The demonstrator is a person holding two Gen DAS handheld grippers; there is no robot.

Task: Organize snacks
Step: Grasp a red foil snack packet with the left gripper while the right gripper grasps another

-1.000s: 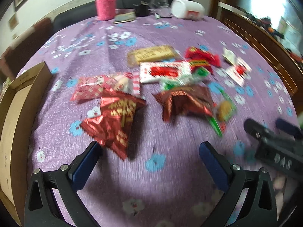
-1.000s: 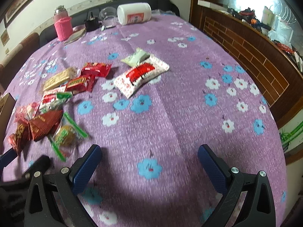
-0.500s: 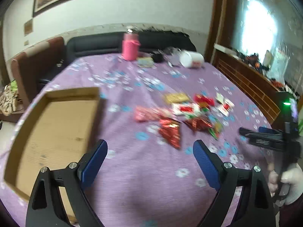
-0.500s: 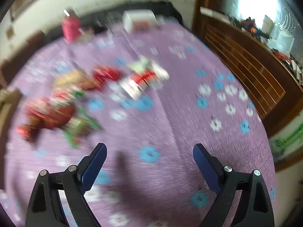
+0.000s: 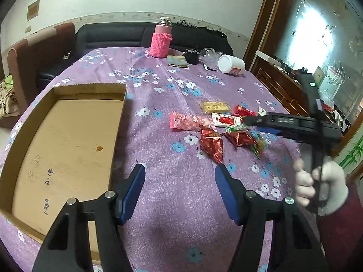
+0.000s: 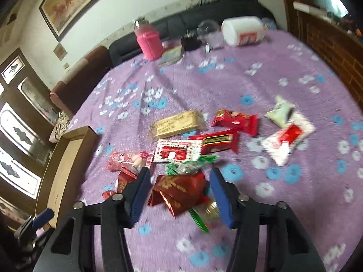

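Several snack packets lie in a cluster on the purple flowered tablecloth [image 5: 158, 117]. A shiny red foil packet [image 6: 181, 189] sits between the open blue fingers of my right gripper [image 6: 180, 195], which hovers over it. A second red foil packet [image 5: 212, 144], a pink packet [image 5: 188, 121] and a tan bar [image 6: 177, 124] lie nearby. My left gripper [image 5: 180, 190] is open and empty, above bare cloth beside the empty cardboard tray [image 5: 68, 140]. The right gripper also shows in the left wrist view [image 5: 249, 121], over the cluster.
A pink-sleeved bottle [image 5: 161, 40], a white jar on its side [image 5: 231, 64] and small items stand at the table's far end. A sofa [image 5: 113, 36] lies behind. A wooden cabinet [image 5: 279, 86] runs along the right. The tray shows at the left in the right wrist view [image 6: 68, 158].
My left gripper pulled back and up from the snacks toward the tray side. My right gripper swung left over the snack cluster, and its fingers now straddle a red foil packet.
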